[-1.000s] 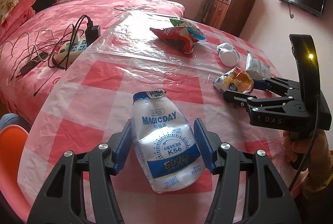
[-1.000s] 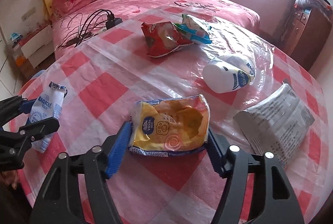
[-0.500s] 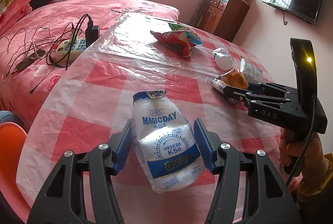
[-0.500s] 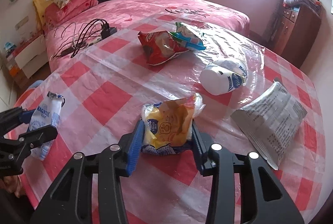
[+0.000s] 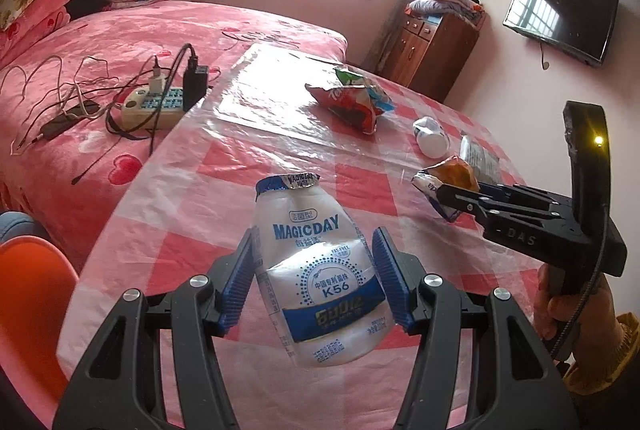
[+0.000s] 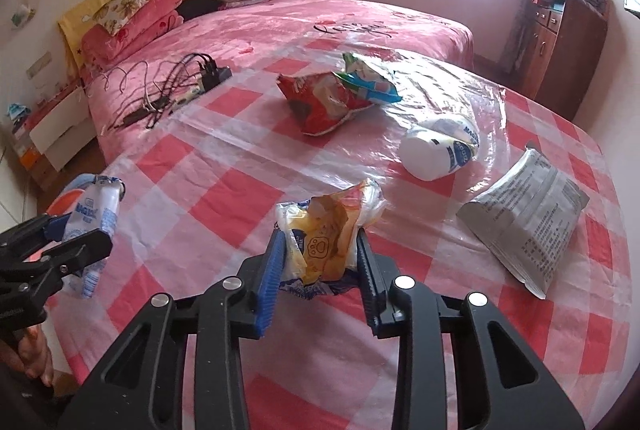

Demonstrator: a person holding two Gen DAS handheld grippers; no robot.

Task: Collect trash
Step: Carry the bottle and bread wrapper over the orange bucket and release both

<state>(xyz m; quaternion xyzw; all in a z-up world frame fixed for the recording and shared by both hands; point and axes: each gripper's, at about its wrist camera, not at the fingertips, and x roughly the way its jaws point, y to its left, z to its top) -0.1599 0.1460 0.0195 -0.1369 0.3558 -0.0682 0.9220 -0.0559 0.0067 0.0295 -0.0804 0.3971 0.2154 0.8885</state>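
My left gripper (image 5: 314, 244) is shut on a crushed white Magicday drink bottle (image 5: 316, 278) and holds it upright, clear of the checked table (image 5: 280, 158). In the right wrist view that bottle (image 6: 94, 206) shows at the left edge, in the left gripper (image 6: 76, 230). My right gripper (image 6: 320, 238) has its jaws closing on a yellow snack wrapper (image 6: 326, 226). Both blue pads press into it, and it is bunched up between them. The left wrist view shows the right gripper (image 5: 444, 198) holding the wrapper (image 5: 452, 170) just above the cloth.
On the table lie a red chip bag (image 6: 324, 102) with a blue-green wrapper on it, a white bottle (image 6: 440, 148) on its side and a grey foil packet (image 6: 524, 226). A power strip with cables (image 5: 156, 102) sits on the bed. An orange chair (image 5: 28, 290) stands at the left.
The right jaws have closed on the yellow wrapper, squeezing it narrow, and raised it off the cloth. The left gripper has shifted a little with the bottle still in it.
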